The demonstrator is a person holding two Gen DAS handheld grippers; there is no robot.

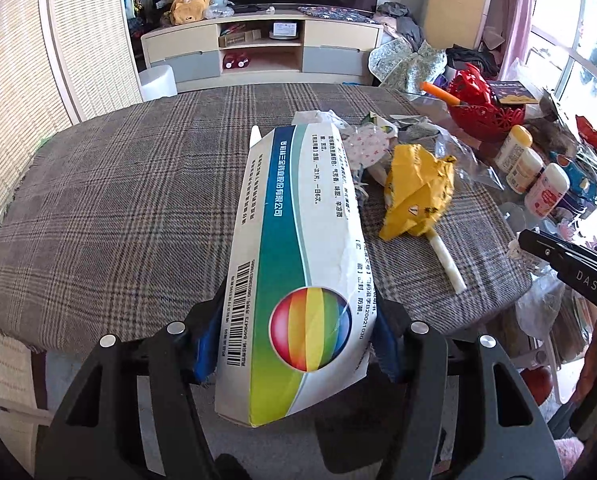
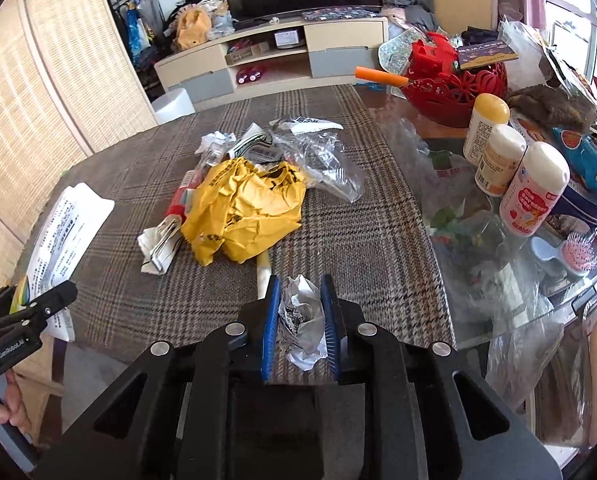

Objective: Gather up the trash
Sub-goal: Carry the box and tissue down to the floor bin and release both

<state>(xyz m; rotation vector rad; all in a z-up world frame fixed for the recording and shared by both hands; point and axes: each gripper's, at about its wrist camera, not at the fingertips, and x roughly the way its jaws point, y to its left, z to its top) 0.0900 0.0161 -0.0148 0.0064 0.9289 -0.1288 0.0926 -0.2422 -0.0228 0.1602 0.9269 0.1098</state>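
My left gripper [image 1: 294, 344] is shut on a white medicine box [image 1: 294, 248] with a rainbow ball logo, held above the plaid tablecloth [image 1: 118, 200]. The box also shows at the left of the right wrist view [image 2: 64, 236]. My right gripper [image 2: 300, 300] is shut on a crumpled white printed paper [image 2: 302, 320] near the table's front edge. A crumpled yellow bag [image 2: 246, 212] lies mid-table over a white stick [image 2: 263, 272], with a folded paper [image 2: 160, 246], clear plastic wrap [image 2: 326, 160] and torn labels [image 2: 258, 148] around it. The yellow bag shows in the left view too [image 1: 418, 192].
On the right glass part stand three white bottles [image 2: 534, 188], a red basket [image 2: 454, 84], a blue tin [image 2: 586, 196], a pink hairbrush [image 2: 578, 248] and plastic bags [image 2: 510, 320]. A TV cabinet [image 2: 274, 60] stands behind the table, a woven screen [image 2: 38, 100] at left.
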